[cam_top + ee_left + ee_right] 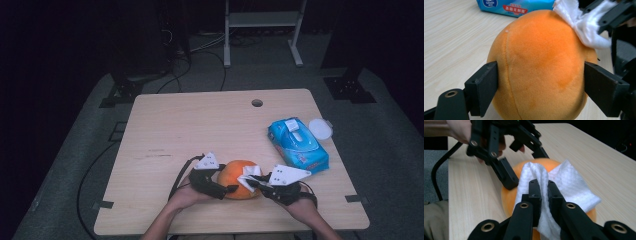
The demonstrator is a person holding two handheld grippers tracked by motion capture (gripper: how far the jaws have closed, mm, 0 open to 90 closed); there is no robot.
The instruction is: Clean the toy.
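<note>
Near the front edge of the table (165, 130), the left gripper (541, 82) clamps the orange plush ball (539, 67) while the right gripper (543, 185) pinches a white tissue (571, 187) against its top, mid-wipe; next, the tissue probably needs dragging across the held ball.

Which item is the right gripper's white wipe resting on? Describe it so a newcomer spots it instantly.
Start at the wooden table and go to its near edge, between the left gripper and right gripper. There sits the orange plush ball. It is round, fuzzy and orange, unlike the flat blue wipes pack farther right.
</note>
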